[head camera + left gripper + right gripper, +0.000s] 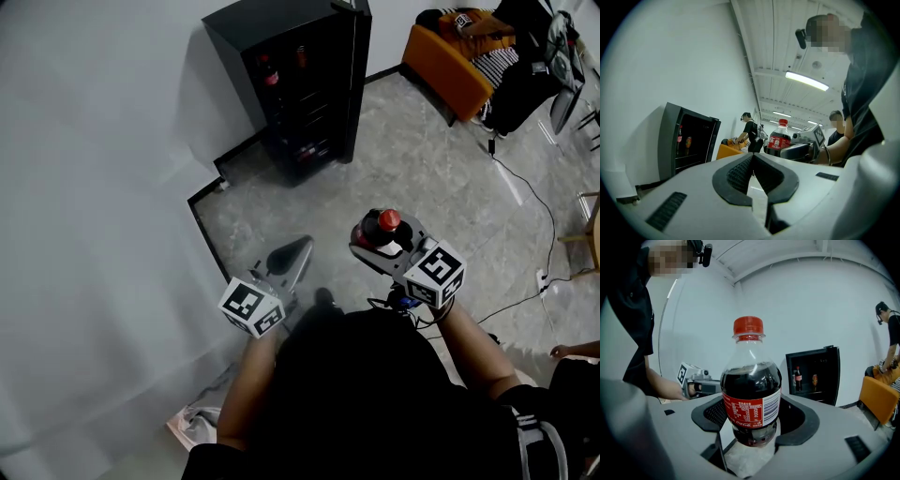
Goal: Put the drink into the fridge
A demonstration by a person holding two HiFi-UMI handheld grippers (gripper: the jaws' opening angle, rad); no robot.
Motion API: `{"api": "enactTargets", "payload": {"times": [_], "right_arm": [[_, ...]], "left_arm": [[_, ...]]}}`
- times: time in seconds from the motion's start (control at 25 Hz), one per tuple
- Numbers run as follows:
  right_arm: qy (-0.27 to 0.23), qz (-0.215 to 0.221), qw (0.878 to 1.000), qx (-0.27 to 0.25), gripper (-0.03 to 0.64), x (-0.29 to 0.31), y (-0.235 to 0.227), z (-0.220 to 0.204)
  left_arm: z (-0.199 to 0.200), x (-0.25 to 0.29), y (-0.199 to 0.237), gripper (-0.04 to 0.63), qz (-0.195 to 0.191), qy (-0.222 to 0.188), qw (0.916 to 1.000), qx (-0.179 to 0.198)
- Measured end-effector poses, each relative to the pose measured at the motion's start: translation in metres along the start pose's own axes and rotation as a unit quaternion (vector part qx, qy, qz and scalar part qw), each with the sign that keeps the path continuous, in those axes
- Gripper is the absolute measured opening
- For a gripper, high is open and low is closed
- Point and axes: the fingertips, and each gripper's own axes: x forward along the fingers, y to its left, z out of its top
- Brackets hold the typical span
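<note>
The task is partly done, judging by how things stand. On the left, the left hand-held gripper (298,251) is empty, with its jaws together and nothing between them, held low in front of the person. Ahead, against the wall, the black fridge (300,84) stands with its dark shelves on show, so its door seems to be open already. On the right, the right hand-held gripper (380,242) is clamped on the drink (386,223), a cola bottle with a red cap, held upright above the floor (422,159). The drink is well apart from the fridge. Picking it up is done. What is left is to carry it across, set it on a shelf, let go and perhaps close the door.

The head view alone shows the gap of bare floor between the person and the fridge, and an orange sofa (450,70) off to the right. The left gripper view shows the closed pads (740,173) meeting, and beyond them the fridge (686,140) at the left and the drink (778,140) at the right. The right gripper view shows the grip itself: the jaws press both sides of the lower half of the drink (751,394), at its label. It also shows two bottles (798,376) already on a fridge (813,373) shelf, which the head view barely resolves.
</note>
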Motion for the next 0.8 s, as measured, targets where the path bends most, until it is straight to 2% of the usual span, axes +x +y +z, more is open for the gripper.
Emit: {"api": "enactTargets", "payload": {"times": [0.32, 0.52, 0.8], "right_arm": [[-0.008, -0.024, 1.0, 0.009, 0.327, 0.047, -0.019, 0.026], [0.0, -0.033, 0.999, 0.003, 0.327, 0.065, -0.037, 0.023], [0.005, -0.016, 1.0, 0.008, 0.327, 0.087, -0.072, 0.026]], "left_arm": [[0.014, -0.002, 0.057, 0.012, -0.017, 0.008, 0.9998, -0.003], [0.011, 0.012, 0.079, 0.012, -0.02, 0.025, 0.9993, 0.021], [0.008, 0.042, 0.107, 0.012, -0.012, 0.037, 0.9992, 0.011]]}}
